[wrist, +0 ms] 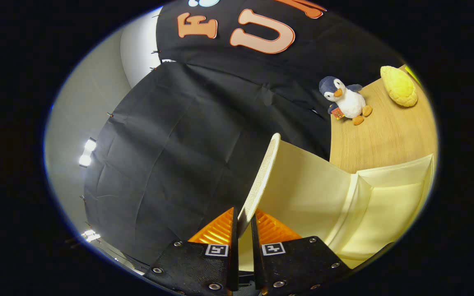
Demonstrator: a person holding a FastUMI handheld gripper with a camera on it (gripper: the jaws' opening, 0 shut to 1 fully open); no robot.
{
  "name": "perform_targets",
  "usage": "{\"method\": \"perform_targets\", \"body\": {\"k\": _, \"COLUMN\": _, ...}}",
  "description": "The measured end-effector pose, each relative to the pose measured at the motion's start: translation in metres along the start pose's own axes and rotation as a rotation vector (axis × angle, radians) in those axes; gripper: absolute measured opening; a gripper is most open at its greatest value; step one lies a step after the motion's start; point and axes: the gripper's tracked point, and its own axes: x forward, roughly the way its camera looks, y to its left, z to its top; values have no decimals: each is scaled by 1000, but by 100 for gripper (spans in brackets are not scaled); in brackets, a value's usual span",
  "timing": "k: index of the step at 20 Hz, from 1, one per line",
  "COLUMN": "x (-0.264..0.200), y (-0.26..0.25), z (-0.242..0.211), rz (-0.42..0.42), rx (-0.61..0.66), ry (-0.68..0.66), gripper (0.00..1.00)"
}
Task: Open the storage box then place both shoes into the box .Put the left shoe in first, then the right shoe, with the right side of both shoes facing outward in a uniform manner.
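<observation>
gripper (243, 224) fingers clenched on edge of pale cream fabric lid (261, 176) of storage box (389, 205), lid raised between fingers, box cavity beyond them. advice: swing lid fully back, keep pinch firm, avoid tugging box along wooden table (385, 135).

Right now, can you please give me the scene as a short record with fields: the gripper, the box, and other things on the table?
gripper: gripper, jaws shut on the lid's edge
lid: cream lid of the storage box, raised on edge, clamped between the jaws
storage box: pale yellow fabric storage box, open, inside looks bare
table: wooden table, beyond the box
toys: plush penguin and yellow plush on the table
shoes: none placed yet
</observation>
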Motion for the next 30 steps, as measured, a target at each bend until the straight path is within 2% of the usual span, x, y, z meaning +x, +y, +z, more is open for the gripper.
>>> {"method": "perform_targets", "body": {"k": 1, "x": 6, "y": 2, "z": -1, "rz": 3, "rx": -1, "ry": -7, "gripper": 19}}
{"method": "perform_targets", "body": {"k": 2, "x": 10, "y": 4, "z": -4, "rz": 1, "rx": 0, "ry": -7, "gripper": 34}}
{"method": "perform_targets", "body": {"k": 3, "x": 11, "y": 4, "z": -5, "rz": 1, "rx": 1, "ry": -3, "gripper": 40}}
{"method": "perform_targets", "body": {"k": 4, "x": 10, "y": 4, "z": -6, "rz": 5, "rx": -1, "ry": -1, "gripper": 50}}
{"method": "perform_targets", "body": {"k": 6, "x": -2, "y": -3, "z": -1, "rz": 0, "rx": -13, "ry": -38, "gripper": 59}}
{"method": "perform_targets", "body": {"k": 12, "x": -59, "y": -77, "z": 0, "rz": -183, "rx": -107, "ry": -74, "gripper": 62}}
{"method": "perform_targets", "body": {"k": 13, "x": -71, "y": -92, "z": 0, "rz": -227, "rx": -143, "ry": -77, "gripper": 63}}
{"method": "perform_targets", "body": {"k": 16, "x": -116, "y": -144, "z": -5, "rz": -391, "rx": -253, "ry": -57, "gripper": 75}}
{"method": "perform_targets", "body": {"k": 21, "x": -200, "y": -217, "z": -7, "rz": -631, "rx": -349, "ry": -61, "gripper": 80}}
{"method": "perform_targets", "body": {"k": 24, "x": -250, "y": -261, "z": -19, "rz": -763, "rx": -351, "ry": -38, "gripper": 81}}
{"method": "perform_targets", "body": {"k": 30, "x": -327, "y": -317, "z": -47, "rz": -929, "rx": -301, "ry": -1, "gripper": 77}}
